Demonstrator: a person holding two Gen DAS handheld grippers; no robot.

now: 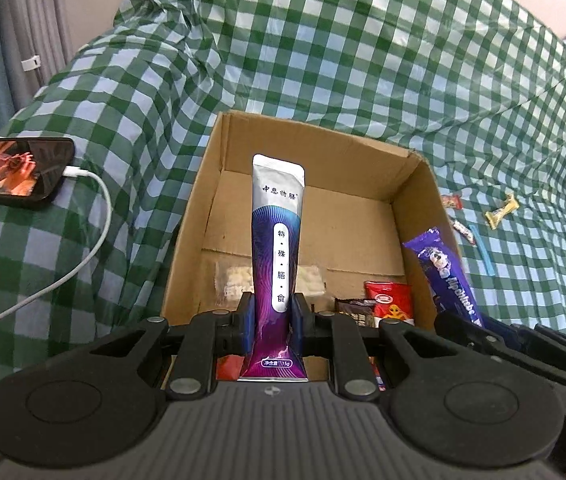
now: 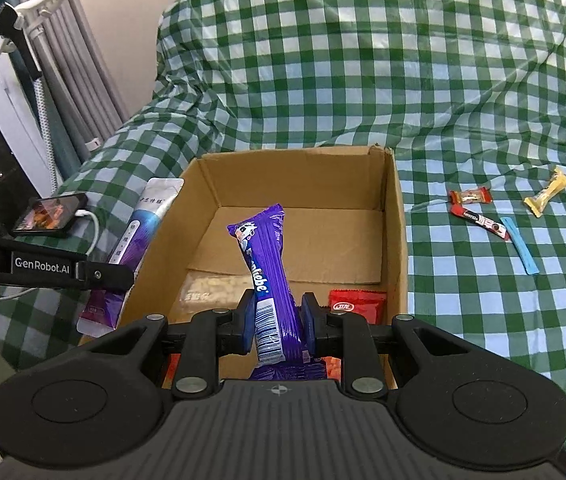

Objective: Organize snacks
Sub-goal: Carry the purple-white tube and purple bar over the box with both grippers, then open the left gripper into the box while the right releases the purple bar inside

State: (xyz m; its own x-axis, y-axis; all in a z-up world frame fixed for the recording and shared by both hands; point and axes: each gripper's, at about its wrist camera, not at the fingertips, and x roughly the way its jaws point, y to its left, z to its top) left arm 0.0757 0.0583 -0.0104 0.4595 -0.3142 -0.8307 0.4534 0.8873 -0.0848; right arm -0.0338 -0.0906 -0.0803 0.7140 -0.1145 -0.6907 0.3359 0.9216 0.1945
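Observation:
My left gripper (image 1: pixel 271 316) is shut on a tall silver and purple sachet (image 1: pixel 277 240) and holds it upright over the near edge of an open cardboard box (image 1: pixel 315 140). My right gripper (image 2: pixel 277 320) is shut on a purple snack bar (image 2: pixel 267 256) and holds it over the box (image 2: pixel 397 216). The bar also shows at the right of the left wrist view (image 1: pixel 447 276), and the sachet at the left of the right wrist view (image 2: pixel 139 236). In the box lie a red packet (image 2: pixel 357 304), a pale cracker pack (image 2: pixel 207 292) and a dark packet (image 1: pixel 357 308).
The box sits on a green checked cloth (image 2: pixel 363 80). To its right lie loose snacks: a small red candy (image 2: pixel 471 197), a red and black bar (image 2: pixel 481 222), a blue stick (image 2: pixel 521 250) and a yellow wrapper (image 2: pixel 547 197). A charging phone (image 1: pixel 15 172) lies at the left.

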